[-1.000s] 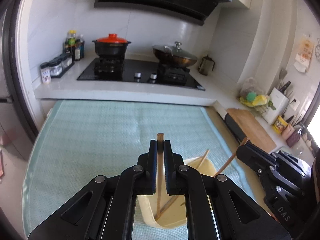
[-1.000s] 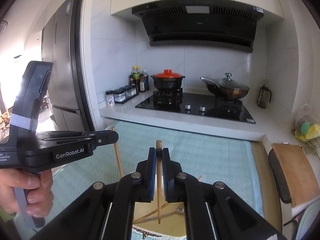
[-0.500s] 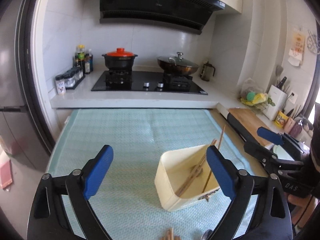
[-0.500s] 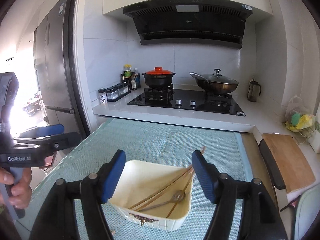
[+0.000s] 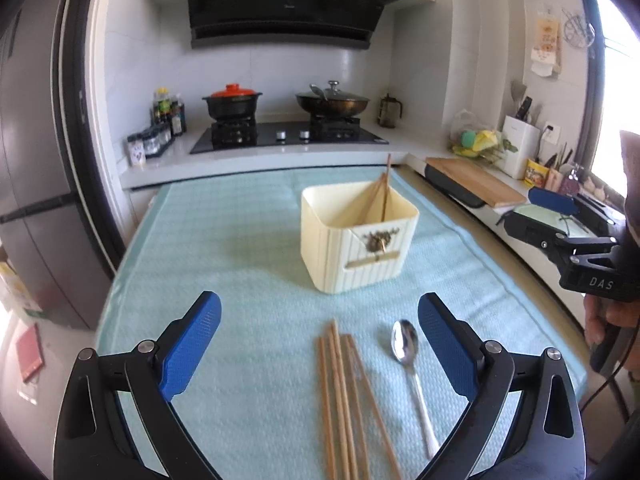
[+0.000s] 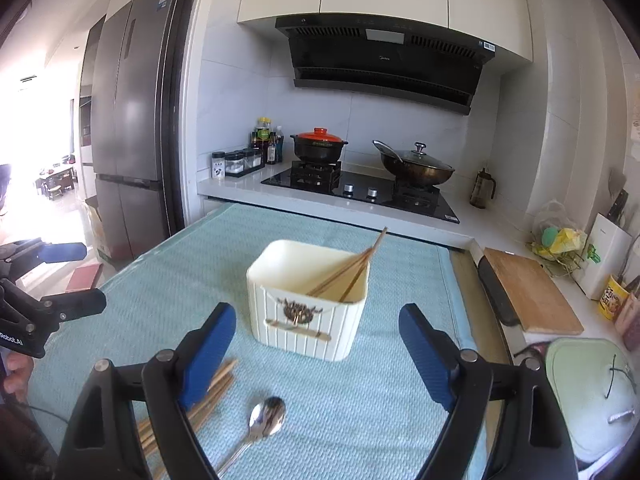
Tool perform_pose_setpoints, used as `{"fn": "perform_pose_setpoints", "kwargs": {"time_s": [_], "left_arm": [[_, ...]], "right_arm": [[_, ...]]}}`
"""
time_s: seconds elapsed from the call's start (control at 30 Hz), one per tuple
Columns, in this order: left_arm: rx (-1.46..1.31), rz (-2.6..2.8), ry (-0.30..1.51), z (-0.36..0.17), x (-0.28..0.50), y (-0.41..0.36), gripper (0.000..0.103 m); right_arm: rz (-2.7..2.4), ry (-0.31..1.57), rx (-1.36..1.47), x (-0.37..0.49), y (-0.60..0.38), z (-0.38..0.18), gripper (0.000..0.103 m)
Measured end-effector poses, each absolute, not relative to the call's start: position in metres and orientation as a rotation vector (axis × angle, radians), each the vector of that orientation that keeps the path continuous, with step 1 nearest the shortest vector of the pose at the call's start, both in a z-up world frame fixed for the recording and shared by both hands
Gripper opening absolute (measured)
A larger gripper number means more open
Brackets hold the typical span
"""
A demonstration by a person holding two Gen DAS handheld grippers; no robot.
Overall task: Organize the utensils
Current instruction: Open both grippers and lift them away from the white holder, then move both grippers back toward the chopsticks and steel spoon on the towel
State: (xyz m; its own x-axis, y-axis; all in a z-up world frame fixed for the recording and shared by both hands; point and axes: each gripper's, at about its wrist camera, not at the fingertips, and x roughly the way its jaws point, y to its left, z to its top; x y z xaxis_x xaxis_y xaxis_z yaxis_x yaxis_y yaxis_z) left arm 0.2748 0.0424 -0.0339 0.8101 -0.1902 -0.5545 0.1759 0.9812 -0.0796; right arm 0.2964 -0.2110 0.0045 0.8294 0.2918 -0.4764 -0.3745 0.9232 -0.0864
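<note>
Loose chopsticks and spoon run off the frame's bottom

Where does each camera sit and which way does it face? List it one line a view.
Left wrist: on the open left gripper, facing the cream holder and stove; the right gripper and a hand show at right.
Right wrist: on the open right gripper, facing likewise; the left gripper shows at left.
Shared: holder, loose chopsticks, spoon, teal mat.

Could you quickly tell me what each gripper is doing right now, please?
Left gripper: open, jaws just opened, holding nothing.
Right gripper: open, jaws just opening, holding nothing.
</note>
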Motion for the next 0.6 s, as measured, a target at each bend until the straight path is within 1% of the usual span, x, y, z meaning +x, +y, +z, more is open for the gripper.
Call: {"fn": "perform_pose_setpoints", "kwargs": {"time_s": [0.1,0.2,0.27,0.3,0.4,0.47,0.6], "left_arm": [[-0.032,-0.213,0.649,-0.06,0.252,0.037,0.099],[-0.012,-0.213,0.653,-0.078,0.227,0.032,0.099],[-0.018,-0.2,0.655,-0.085,0.215,0.031,0.1],[-0.01,-0.182,0.645,-0.086,0.208,0.031,0.103],[0.021,-0.109,0.63,-0.086,0.198,0.03,0.103],[-0.015,-0.126,0.642,-0.088,0.197,0.034,0.103],[-0.173,-0.224,0.654,-0.097,0.2,0.05,0.103]], "right_arm": [[0.349,0.486,-0.16,0.265,-0.218,-0.02,0.086],[0.342,0.46,-0.121,0.24,-0.227,-0.046,0.086],[0.314,0.456,-0.114,0.227,-0.234,-0.065,0.086],[0.305,0.467,-0.105,0.222,-0.238,-0.074,0.086],[0.285,0.512,-0.046,0.213,-0.25,-0.091,0.086],[0.261,0.537,-0.016,0.207,-0.255,-0.098,0.086],[0.22,0.568,-0.006,0.202,-0.255,-0.11,0.086]]}}
